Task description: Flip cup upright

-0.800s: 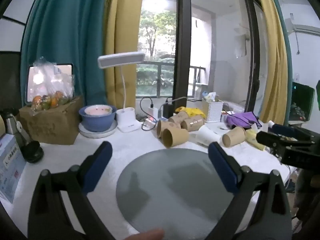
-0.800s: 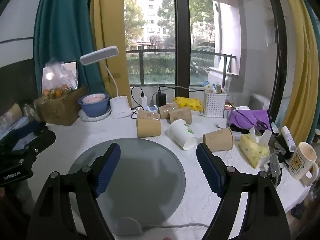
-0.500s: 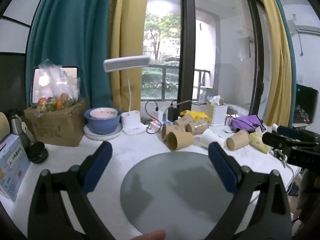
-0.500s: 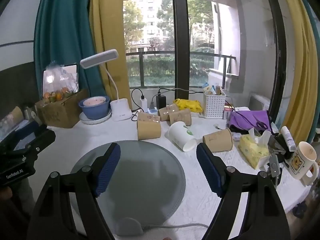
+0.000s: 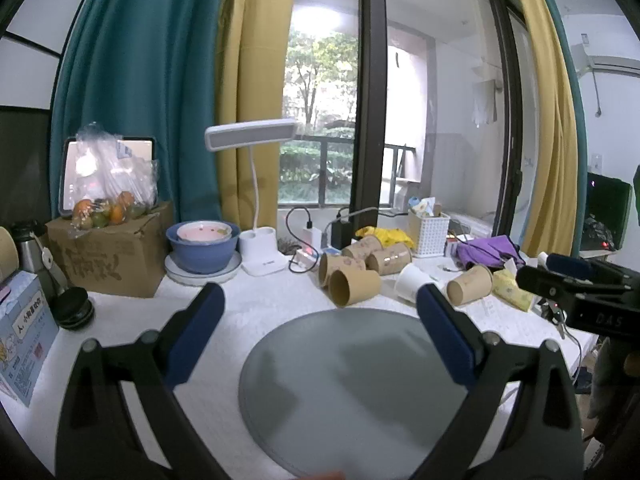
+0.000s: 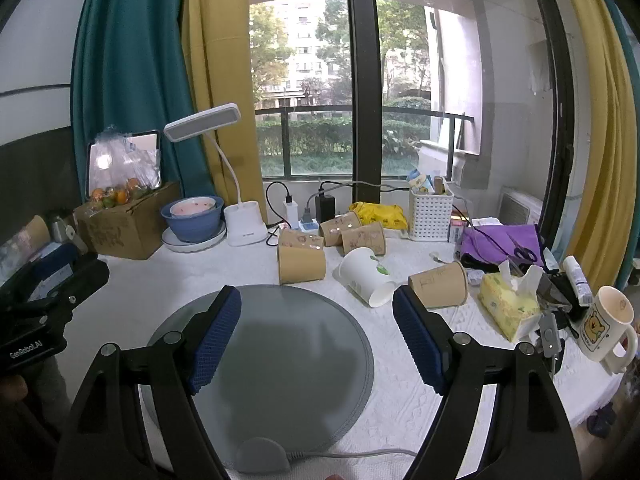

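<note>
Both grippers, left and right, hover spread wide over the round grey mat, holding nothing. Ahead of the right one, paper cups lie tipped on the textured white cloth, the white cup nearest.

Left tongs, right tongs: black frames, blue ribbed pads, silver screws.

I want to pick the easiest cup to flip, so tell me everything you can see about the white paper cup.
The white paper cup lies tipped on its side on the white tablecloth, just beyond the grey round mat. Its open mouth faces the camera and right; a small green leaf print marks its wall. It lies between two brown cups and looks empty. Neither gripper touches it.
</note>
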`<state>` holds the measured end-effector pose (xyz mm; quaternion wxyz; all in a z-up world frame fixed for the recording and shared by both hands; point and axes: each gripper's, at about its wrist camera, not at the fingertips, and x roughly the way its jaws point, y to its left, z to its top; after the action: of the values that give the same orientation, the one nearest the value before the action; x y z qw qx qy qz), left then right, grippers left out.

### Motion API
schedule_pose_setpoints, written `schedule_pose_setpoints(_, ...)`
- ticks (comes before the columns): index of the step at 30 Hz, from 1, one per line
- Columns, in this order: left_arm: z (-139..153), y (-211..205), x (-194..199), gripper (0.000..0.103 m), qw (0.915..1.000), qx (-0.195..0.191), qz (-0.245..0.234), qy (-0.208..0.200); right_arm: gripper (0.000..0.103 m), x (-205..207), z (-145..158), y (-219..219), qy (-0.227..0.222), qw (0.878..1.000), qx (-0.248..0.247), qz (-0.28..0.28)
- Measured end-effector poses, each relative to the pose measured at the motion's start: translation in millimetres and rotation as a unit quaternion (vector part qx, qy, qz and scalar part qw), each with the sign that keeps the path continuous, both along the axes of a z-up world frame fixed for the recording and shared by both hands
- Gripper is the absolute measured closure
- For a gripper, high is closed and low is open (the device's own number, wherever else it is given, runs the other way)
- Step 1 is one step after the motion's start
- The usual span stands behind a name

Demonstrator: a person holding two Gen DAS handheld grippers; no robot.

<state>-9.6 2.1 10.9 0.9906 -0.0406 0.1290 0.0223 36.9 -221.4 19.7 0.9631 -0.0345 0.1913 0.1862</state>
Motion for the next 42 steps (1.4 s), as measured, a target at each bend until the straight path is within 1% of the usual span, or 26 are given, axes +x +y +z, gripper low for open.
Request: schedule_pose_setpoints(42, -0.6, 3.1, -2.4, 0.005, 1.0000, -0.005, 0.003, -0.005, 0.022, -2.6, 0.5, 4.0, -0.002, 1.000, -0.002, 0.001)
